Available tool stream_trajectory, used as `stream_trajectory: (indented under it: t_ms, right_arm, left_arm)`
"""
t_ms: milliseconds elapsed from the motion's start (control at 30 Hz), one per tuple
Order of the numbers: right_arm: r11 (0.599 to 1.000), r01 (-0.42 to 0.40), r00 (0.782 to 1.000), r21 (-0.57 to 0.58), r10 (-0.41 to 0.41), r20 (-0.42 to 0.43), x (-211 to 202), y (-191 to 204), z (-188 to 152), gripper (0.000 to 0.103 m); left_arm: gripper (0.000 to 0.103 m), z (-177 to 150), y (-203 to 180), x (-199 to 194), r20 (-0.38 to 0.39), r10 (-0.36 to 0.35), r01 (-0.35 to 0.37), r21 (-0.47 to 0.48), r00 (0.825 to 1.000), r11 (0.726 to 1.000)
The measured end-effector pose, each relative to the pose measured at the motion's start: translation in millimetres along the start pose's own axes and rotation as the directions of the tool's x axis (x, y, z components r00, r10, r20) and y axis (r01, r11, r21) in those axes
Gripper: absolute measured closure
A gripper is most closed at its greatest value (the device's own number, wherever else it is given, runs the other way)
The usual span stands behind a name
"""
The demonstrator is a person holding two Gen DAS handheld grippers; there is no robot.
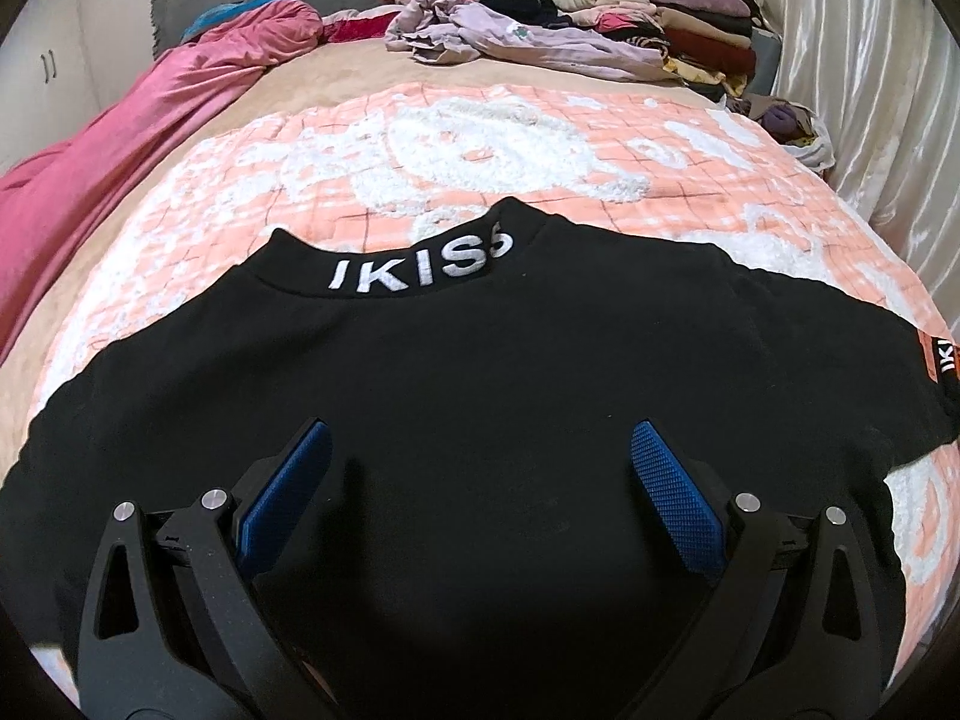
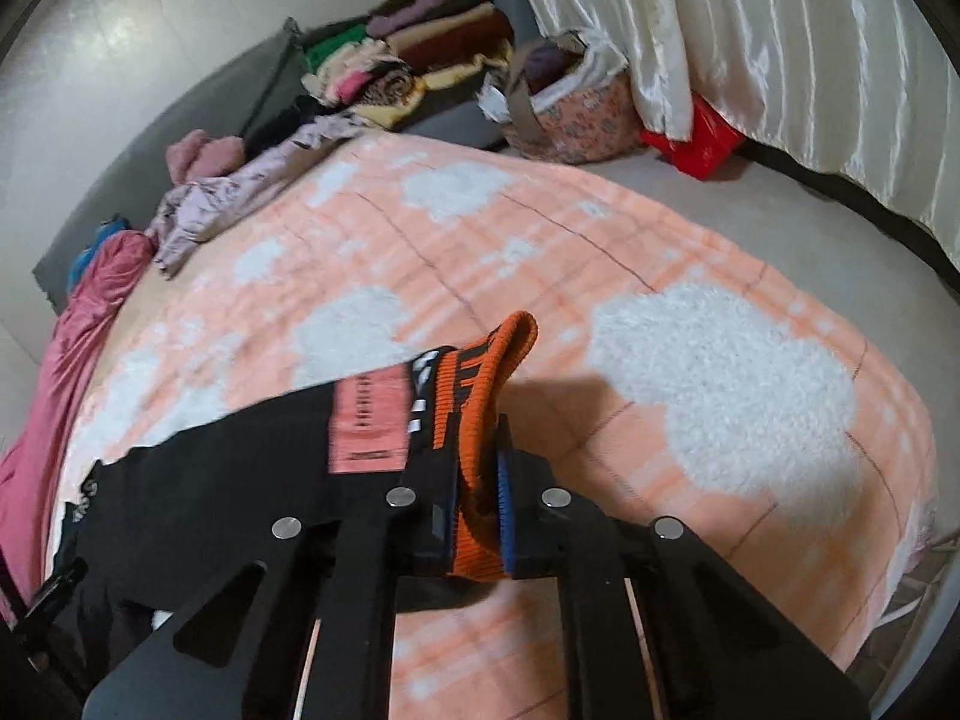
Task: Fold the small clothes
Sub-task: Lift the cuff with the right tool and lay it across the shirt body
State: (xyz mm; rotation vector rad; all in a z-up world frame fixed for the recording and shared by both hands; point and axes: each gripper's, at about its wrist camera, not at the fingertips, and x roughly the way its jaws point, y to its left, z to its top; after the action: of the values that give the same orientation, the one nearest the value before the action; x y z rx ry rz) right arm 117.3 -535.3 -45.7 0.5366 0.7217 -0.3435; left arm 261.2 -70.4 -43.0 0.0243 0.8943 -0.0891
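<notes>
Black top (image 1: 480,372) lies spread flat on the peach blanket (image 1: 480,144), collar pointing away towards the far end of the bed, white lettering across the neckband (image 1: 420,270). The left claw (image 1: 480,450) hangs over the chest of it, blue pads (image 1: 672,480) standing wide apart, nothing between them. Whether the tips touch the cloth, I can't say.

Over on the other side, the right claw (image 2: 477,480) is clamped tight on the orange cuff (image 2: 492,372) at the sleeve end. The ribbed knit is squeezed between the pads and pokes up past the tips, so that is a proper bite. A pink tag (image 2: 369,420) sits just beside it on the black sleeve.

How will it handle? Soft, limp and light, I'd judge, a thickish jersey that drapes instead of holding shape. It won't slip on those textured pads, but it will sag and drag, and the fuzzy blanket may catch it. The ribbed cuff is the best handle: thicker, firmer, easy to pinch. For the free claw, an edge serves better than the flat middle, perhaps the shoulder seam, hem corner or the other cuff. Pinching mid-chest would only bunch up both layers.

Heaps of other clothes (image 1: 660,18) wait at the far end.
</notes>
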Motion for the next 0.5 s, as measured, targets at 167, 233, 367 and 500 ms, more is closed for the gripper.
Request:
stream_trajectory:
  t_ms: [167, 233, 367, 500]
  right_arm:
    - [0.996, -0.043, 0.998, -0.073, 0.046, 0.041, -24, 41, -1, 0.094]
    - [0.993, -0.041, 0.998, -0.111, 0.047, 0.051, -30, 60, -3, 0.094]
    - [0.983, -0.077, 0.995, -0.164, 0.087, 0.057, -37, 96, -9, 0.094]
    - [0.966, -0.149, 0.986, -0.21, 0.16, 0.036, -43, 137, -15, 0.094]
  left_arm:
    - [0.009, -2, 8, -2, 0.003, -0.01, 0.01, -0.014, 1.0, 1.0]
    - [0.009, -3, 15, -4, 0.002, -0.008, 0.008, -0.034, 1.0, 0.999]
    - [0.009, -6, 32, -7, 0.003, -0.021, 0.021, -0.079, 1.0, 0.997]
    - [0.009, -6, 46, -11, 0.003, -0.024, 0.024, -0.105, 1.0, 0.994]
